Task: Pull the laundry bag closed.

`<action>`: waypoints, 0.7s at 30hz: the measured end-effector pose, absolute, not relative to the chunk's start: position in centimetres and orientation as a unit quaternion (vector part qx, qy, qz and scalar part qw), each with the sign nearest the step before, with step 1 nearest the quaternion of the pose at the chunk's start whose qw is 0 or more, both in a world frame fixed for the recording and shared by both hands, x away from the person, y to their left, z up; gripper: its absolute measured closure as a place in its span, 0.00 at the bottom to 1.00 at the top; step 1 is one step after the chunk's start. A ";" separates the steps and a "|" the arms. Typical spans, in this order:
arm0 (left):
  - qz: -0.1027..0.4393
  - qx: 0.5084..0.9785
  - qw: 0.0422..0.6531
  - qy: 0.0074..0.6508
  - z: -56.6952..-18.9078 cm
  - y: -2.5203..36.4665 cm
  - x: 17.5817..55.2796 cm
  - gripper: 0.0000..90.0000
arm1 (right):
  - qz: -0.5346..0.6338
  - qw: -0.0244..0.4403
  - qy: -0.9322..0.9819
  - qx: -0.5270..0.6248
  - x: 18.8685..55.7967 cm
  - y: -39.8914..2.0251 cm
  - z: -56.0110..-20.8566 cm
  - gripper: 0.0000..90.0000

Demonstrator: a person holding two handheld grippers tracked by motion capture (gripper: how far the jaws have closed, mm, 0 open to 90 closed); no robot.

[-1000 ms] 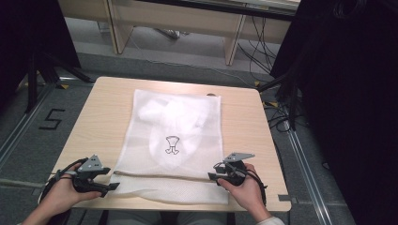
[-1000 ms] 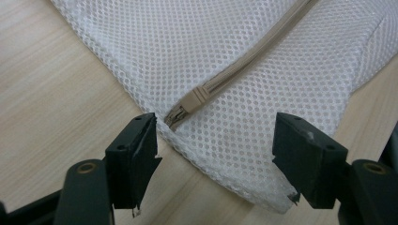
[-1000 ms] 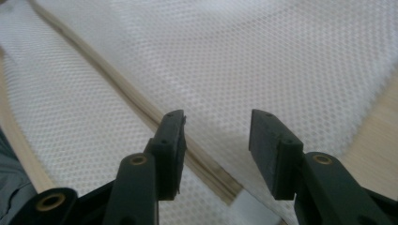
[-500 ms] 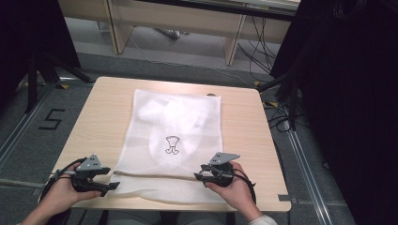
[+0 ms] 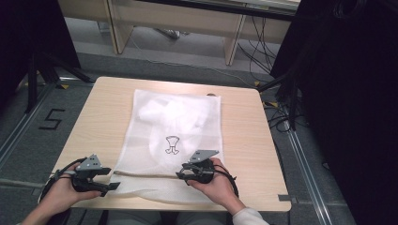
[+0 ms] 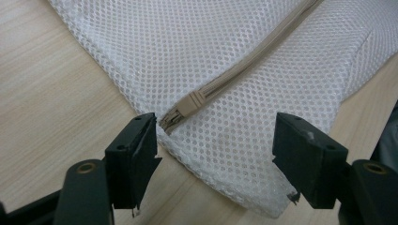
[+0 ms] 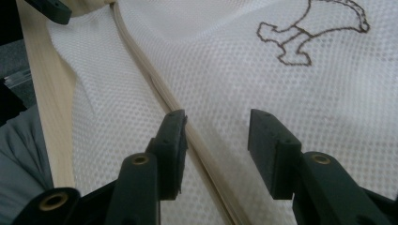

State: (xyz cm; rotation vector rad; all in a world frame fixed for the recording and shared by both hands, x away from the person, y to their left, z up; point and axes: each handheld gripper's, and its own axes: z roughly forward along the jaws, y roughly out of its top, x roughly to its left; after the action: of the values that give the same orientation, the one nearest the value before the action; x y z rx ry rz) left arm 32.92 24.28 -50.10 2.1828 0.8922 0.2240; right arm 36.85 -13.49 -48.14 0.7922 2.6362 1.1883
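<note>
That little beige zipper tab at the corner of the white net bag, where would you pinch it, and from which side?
Probably pinch the zipper tab across its flat sides, coming in from the bag's near left corner, where the left gripper already waits open. The tab lies flat at the zipper's end, pointing toward that corner, so jaws can straddle it there.

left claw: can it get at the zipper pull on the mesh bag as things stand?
Probably yes. The left claw stands open right at the mesh bag corner, with the zipper pull just ahead of its jaws and nothing between them. The right claw sits farther along the zipper, out of the way.
</note>
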 end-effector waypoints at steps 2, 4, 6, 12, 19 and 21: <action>0.088 0.854 0.377 0.348 -50.1 24.3 32.9 0.34 | 0.395 0.070 0.878 0.260 37.1 -12.8 -48.1 0.62; 0.082 0.851 0.378 0.355 -50.1 24.2 32.8 0.34 | 0.396 0.073 0.879 0.255 37.3 -12.3 -48.1 0.59; 0.083 0.850 0.379 0.356 -50.2 24.2 32.8 0.34 | 0.399 0.075 0.878 0.252 37.4 -11.9 -48.0 0.55; 0.082 0.851 0.378 0.354 -50.1 24.2 32.8 0.34 | 0.406 0.086 0.875 0.249 37.6 -10.7 -47.7 0.51; 0.087 0.854 0.376 0.348 -50.1 24.3 32.9 0.34 | 0.401 0.094 0.878 0.244 37.6 -9.6 -47.5 0.60; 0.087 0.853 0.373 0.355 -50.2 24.3 32.9 0.34 | 0.400 0.097 0.882 0.231 37.9 -9.3 -47.4 0.62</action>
State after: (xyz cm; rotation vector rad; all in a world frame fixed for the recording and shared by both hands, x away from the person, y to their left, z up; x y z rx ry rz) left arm 32.87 24.27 -50.17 2.1852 0.9097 0.2229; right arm 37.90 -9.29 -47.37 0.6832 2.6108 1.1831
